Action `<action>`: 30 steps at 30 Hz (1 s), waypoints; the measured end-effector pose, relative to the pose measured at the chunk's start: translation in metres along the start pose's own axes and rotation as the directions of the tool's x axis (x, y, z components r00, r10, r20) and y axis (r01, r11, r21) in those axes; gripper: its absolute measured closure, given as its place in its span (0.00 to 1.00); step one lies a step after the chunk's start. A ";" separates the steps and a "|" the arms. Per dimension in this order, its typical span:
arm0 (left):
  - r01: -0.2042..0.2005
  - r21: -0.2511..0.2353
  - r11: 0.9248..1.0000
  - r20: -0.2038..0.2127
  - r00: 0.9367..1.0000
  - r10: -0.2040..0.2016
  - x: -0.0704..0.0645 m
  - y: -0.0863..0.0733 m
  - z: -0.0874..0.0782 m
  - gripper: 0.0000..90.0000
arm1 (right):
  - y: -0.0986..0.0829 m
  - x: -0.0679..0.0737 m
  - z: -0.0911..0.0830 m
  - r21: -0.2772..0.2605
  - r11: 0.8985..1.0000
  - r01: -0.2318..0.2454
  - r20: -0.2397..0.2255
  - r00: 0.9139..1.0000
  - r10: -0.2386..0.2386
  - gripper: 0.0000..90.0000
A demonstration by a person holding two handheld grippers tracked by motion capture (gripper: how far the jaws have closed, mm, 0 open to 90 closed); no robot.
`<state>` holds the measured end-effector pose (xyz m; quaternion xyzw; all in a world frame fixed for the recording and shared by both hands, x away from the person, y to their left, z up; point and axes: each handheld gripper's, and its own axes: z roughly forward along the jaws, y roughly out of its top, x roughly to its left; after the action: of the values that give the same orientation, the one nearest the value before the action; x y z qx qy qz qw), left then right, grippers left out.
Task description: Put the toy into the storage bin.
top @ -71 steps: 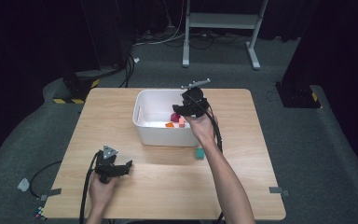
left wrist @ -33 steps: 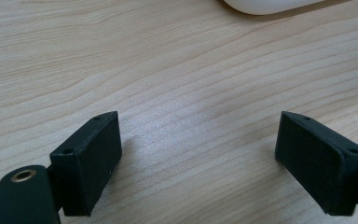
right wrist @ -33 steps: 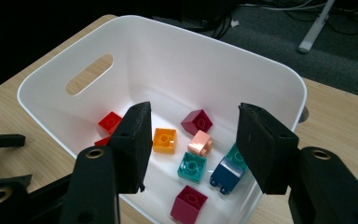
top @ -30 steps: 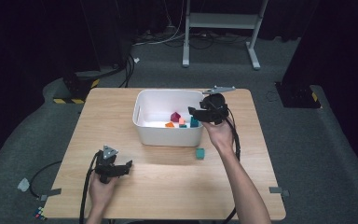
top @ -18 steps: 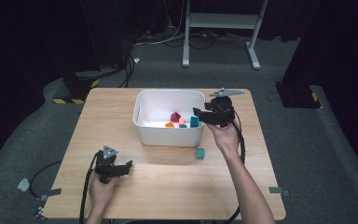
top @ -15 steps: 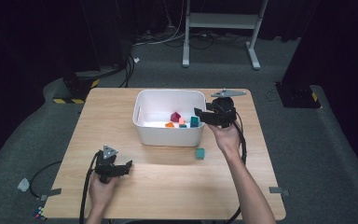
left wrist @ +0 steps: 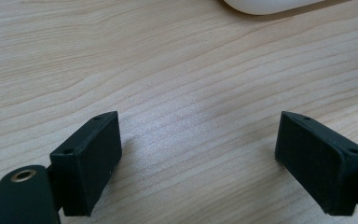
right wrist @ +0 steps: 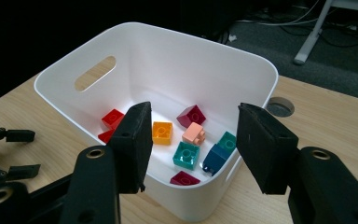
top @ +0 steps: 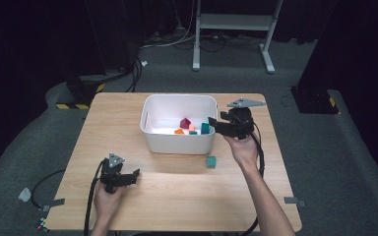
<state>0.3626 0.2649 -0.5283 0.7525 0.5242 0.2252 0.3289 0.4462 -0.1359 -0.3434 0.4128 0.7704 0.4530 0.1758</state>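
One teal brick left outside the bin

My right hand-held gripper (top: 215,127) hovers at the 3 o'clock rim of the white plastic bin (top: 150,105), jaws spread and holding nothing; in the right gripper view it (right wrist: 193,140) looks straight down on the small plastic bricks inside: an orange one (right wrist: 162,132), a pink one (right wrist: 194,134), a teal one (right wrist: 186,155), red, maroon and dark blue ones around them. My left hand-held gripper (left wrist: 200,158) is released too, resting low over bare wood of the pale wooden counter (top: 177,187) at about 7 o'clock from the bin.

The thing I judge to be next is the loose teal plastic brick (top: 211,161) lying on the counter just beside the bin's near wall, at roughly 5 o'clock from it and close under my right wrist. To do this well I should draw the right hand back toward me, tip the jaws downward, and come over the brick from above with the pads square to two flat sides. The bin wall is close, so I should keep the far jaw off it and close only once both pads straddle the brick
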 end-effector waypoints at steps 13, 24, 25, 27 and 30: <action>0.000 0.000 1.000 0.000 1.000 0.000 0.000 0.000 0.000 0.16 | -0.015 0.001 -0.017 -0.023 1.000 0.006 -0.010 1.000 -0.006 0.51; 0.001 -0.001 1.000 0.000 1.000 -0.001 0.000 0.000 0.000 0.16 | -0.025 0.003 -0.029 -0.034 0.999 0.005 -0.015 1.000 -0.005 0.51; 0.001 0.000 1.000 0.000 1.000 -0.001 0.000 0.000 0.000 0.16 | -0.026 0.003 -0.029 -0.032 0.999 0.005 -0.014 1.000 -0.006 0.51; 0.001 -0.001 1.000 0.000 1.000 -0.001 0.000 0.000 0.000 0.16 | -0.029 0.003 -0.031 -0.030 1.000 0.006 -0.013 1.000 -0.006 0.51; 0.000 -0.001 1.000 0.000 1.000 0.000 0.000 0.000 0.000 0.16 | -0.033 0.003 -0.033 -0.033 0.999 0.008 -0.015 1.000 -0.008 0.51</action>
<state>0.3626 0.2648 -0.5283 0.7523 0.5243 0.2253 0.3292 0.4075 -0.1596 -0.3535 0.4034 0.7657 0.4680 0.1785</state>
